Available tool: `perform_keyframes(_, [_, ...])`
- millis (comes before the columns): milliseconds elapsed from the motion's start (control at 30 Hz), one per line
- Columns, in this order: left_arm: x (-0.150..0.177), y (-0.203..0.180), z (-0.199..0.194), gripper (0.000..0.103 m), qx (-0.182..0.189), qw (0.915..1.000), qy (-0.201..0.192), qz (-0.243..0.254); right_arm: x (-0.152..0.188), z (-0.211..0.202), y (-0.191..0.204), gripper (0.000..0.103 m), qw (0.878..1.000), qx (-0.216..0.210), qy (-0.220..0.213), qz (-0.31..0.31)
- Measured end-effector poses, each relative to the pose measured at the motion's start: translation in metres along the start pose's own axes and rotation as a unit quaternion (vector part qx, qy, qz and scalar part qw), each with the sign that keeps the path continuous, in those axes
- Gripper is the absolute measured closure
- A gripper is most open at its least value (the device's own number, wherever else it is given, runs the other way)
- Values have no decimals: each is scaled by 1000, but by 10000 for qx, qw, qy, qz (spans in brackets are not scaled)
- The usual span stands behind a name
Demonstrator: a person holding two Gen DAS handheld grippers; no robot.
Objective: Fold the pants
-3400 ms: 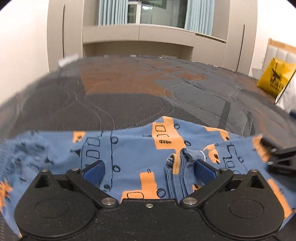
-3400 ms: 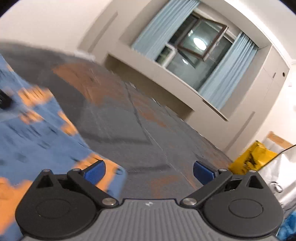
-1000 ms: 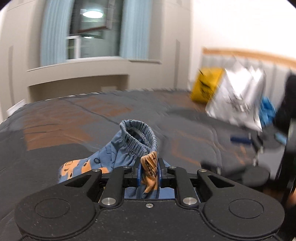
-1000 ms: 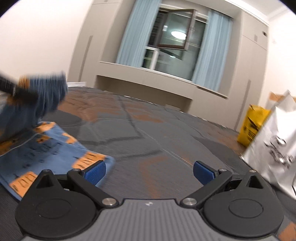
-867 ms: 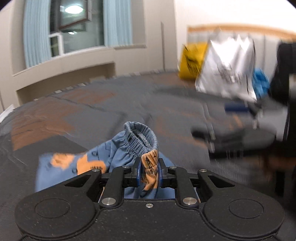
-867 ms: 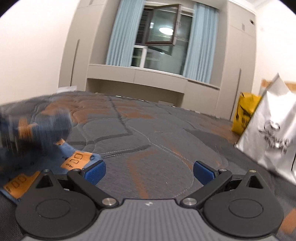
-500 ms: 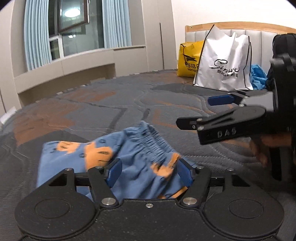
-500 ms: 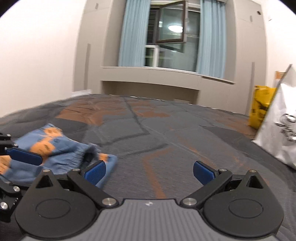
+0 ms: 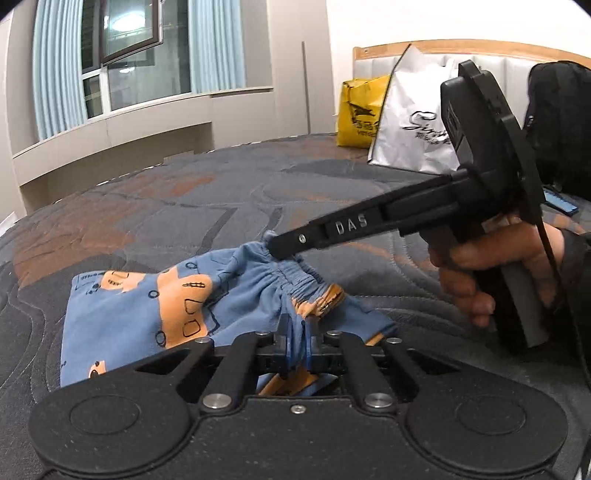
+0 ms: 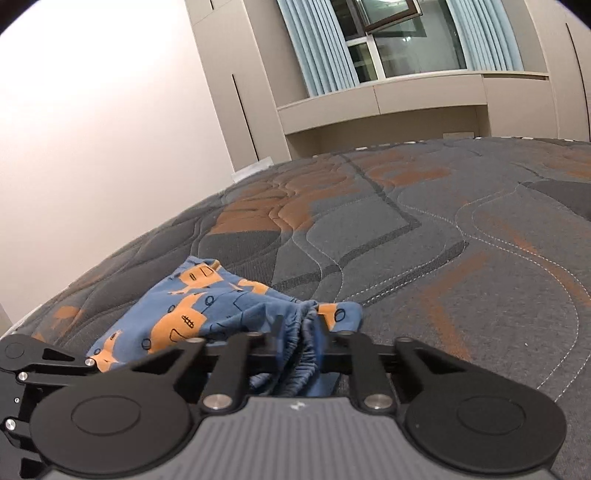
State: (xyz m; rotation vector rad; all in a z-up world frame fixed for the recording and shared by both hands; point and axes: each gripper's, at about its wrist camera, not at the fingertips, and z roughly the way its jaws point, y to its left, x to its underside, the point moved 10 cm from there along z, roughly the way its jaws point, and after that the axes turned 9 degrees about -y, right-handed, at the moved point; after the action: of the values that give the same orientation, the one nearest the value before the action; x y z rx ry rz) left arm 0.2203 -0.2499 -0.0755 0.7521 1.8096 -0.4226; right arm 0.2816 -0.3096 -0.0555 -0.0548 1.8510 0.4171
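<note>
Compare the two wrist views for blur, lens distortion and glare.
Left wrist view: sharp, fisheye bows the mattress, a ceiling light glares in the window. Right wrist view: horizon tilted and curved, the right gripper slightly smeared on the pants, wall washed out.

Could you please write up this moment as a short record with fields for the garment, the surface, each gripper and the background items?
garment: blue pants with orange print, partly folded, waistband bunched
surface: grey and orange quilted bed
left gripper: jaws just closed, shut on a fold of the pants
right gripper: jaws just closed, shut on the gathered waistband
hand: holds the right gripper's handle
background: yellow bag and white bag by the headboard
</note>
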Motion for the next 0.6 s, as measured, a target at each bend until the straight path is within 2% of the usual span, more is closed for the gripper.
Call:
perform_keyframes(100, [8,-2,5,96,69,9999,136,61,-4,-7,-1,92,9999,49,-99,88])
perform_keyframes(167, [12,-2,7,92,104,9998,173,33,1,-6,-2,91,9999,163,-19,41])
perform_keyframes(233, [7,-1,1,82,199,9997,95,-93,9,-1,-5,88,9994,325,137,-44])
perform_keyframes(333, [4,7,-11,63,182,9990,52,-399,10,-3,-3,76,9987,471,110,-180])
perform_keyframes(367, [3,13,-18,51,115,9987,28,-497,7,-7,-3,70,9985,520,32,-191])
perform_keyframes(400, [0,18,-24,38,30,9983,-18,-587,5,-11,-2,58,9983,561,-47,-174])
perform_keyframes(433, [-2,28,-33,32,-107,9973,-109,-713,3,-15,0,51,9981,589,-115,-141])
perform_keyframes(467, [-5,36,-41,24,-249,9961,-192,-822,1,-20,2,36,9978,621,-191,-97])
perform_keyframes(500, [-6,48,-50,21,-450,9940,-291,-955,0,-25,4,25,9973,685,-259,-57])
perform_keyframes(533, [-7,61,-58,19,-651,9914,-362,-1080,-2,-28,7,20,9967,750,-307,-40])
perform_keyframes(567, [-5,77,-66,14,-925,9871,-415,-1241,-3,-30,10,11,9962,795,-351,-37])
perform_keyframes(600, [-2,90,-70,4,-1170,9826,-433,-1376,-4,-33,14,3,9955,858,-406,-25])
